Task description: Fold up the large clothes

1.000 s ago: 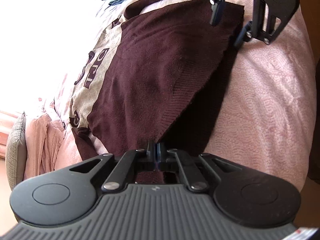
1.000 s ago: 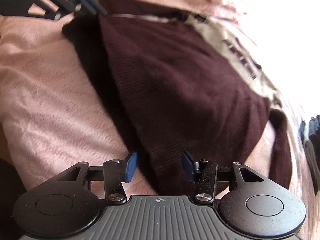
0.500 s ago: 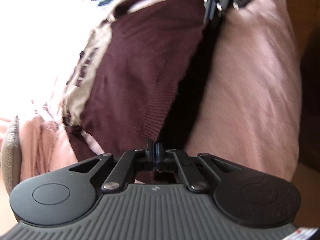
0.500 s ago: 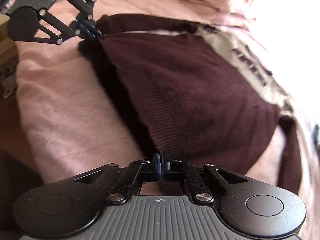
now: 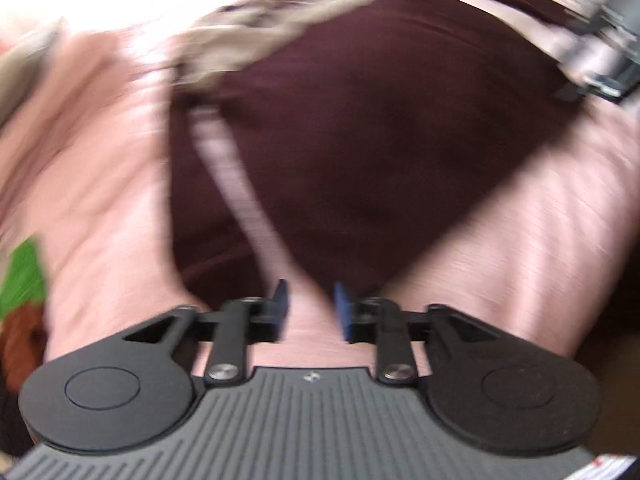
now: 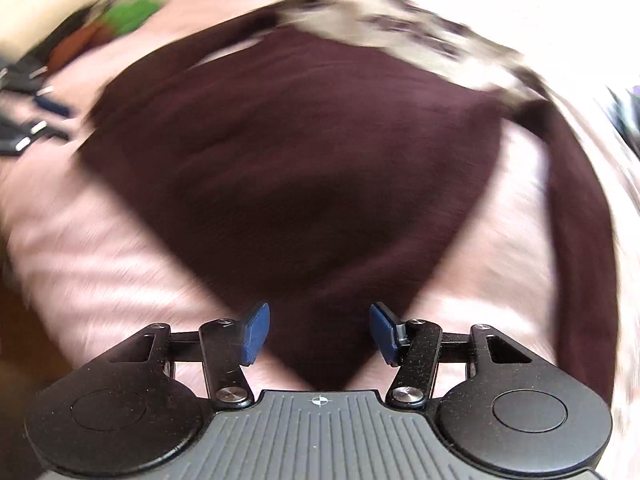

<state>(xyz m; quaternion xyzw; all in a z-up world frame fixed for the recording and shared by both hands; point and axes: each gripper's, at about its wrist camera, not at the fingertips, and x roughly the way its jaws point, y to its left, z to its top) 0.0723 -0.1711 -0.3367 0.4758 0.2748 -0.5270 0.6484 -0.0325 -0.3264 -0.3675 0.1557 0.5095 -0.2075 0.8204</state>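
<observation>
The dark maroon sweater (image 6: 304, 168) lies flat on the bed, spread ahead of both wrist cameras, with a beige band of dark lettering (image 6: 420, 36) along its far side. One lower corner of the maroon panel runs down between the fingers of the right hand-held gripper (image 6: 319, 333), whose blue pads stand well apart, clamped on nothing; whether the cloth touches either pad is lost in the blur. From that corner the sweater widens away from the gripper, so its bulk lies straight ahead. A long maroon sleeve (image 6: 580, 216) curves down the right side of that view, apart from the body, with bedcover showing between.

The left hand-held gripper (image 5: 310, 308) is also open and empty. The sweater's (image 5: 360, 128) other lower corner ends just ahead of its fingertips, slightly right of centre, and a pale strip between two maroon layers runs away from the tips. In my judgement both grippers sit about equally near, one at each corner of the same edge, and either can take the next pinch; the sleeve is nearer the right one.

The pink bedcover (image 5: 540, 240) under everything is soft and textured. Something green and brown (image 5: 20, 300), probably more clothing, lies at the bed's left edge. Strong light washes out the far side, and both views are heavily smeared.
</observation>
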